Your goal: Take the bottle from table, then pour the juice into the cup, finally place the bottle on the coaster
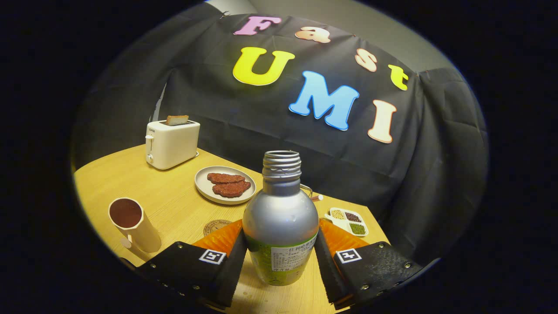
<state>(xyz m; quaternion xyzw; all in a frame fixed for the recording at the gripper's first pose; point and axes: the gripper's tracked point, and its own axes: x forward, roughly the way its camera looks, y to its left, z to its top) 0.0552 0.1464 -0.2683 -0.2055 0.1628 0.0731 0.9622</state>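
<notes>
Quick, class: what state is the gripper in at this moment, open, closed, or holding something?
Gripper: shut on the bottle, a finger pressed against each side of its body.

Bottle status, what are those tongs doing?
Tongs shut on bottle, upright, uncapped. Cup off to one side, coaster beyond. Path clear.

- A light wooden bench [174, 205] with a smooth top stands in a dim booth.
- Black cloth [270, 126] hangs in folds behind the bench's far edge and drapes round its right corner.
- Above the cloth runs a plain grey wall [348, 22].
- Light falls on the bench top; the surroundings are dark.
</notes>
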